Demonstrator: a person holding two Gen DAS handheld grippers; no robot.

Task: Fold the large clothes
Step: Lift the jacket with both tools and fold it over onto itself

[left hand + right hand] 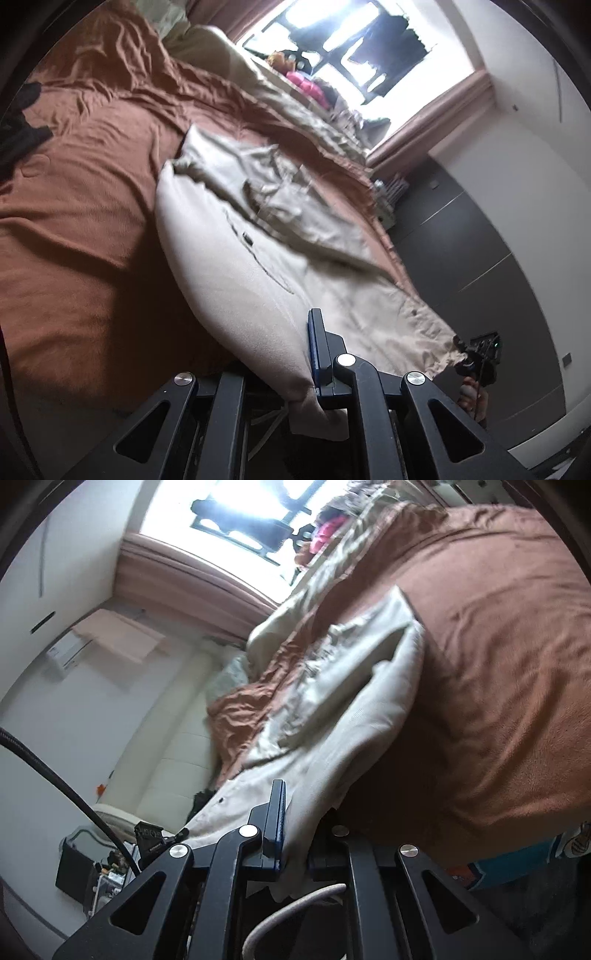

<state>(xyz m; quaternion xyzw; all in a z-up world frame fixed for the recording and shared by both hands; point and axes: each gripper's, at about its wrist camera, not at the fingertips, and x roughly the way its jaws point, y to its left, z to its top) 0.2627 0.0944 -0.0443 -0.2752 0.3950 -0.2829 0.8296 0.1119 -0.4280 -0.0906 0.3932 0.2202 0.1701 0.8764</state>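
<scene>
Your left gripper (306, 369) is clamped on one edge of a large cream-beige cotton garment (236, 258). The cloth is pinched against the blue-padded finger (316, 350), and a corner of fabric hangs down below the grip. From there the garment stretches away from you, lifted at the near end and sagging onto a bed covered with a wrinkled rust-brown bedspread (81, 206). Its far part lies crumpled on the spread, with a dark seam line and a small dark tab showing on the smooth panel.

Your right gripper (295, 834) is also clenched on the same garment (354, 716), at another edge. The fabric passes between the blue-padded finger (277, 823) and the opposite one, then rises toward the rust-brown bedspread (498, 672). In the left wrist view, your right gripper appears small at the lower right (476, 358), holding the garment's far corner, so the near hem is stretched between your two grippers.

A bright window (354, 40) with dusty-pink curtains (428, 125) sits beyond the bed. A pale beige duvet (295, 107) lies bunched along the bed's far side, with a pink item (310, 85) near it. Dark grey cupboard doors (461, 236) stand to the right of the bed. A black cable (70, 794) curves through the right wrist view.
</scene>
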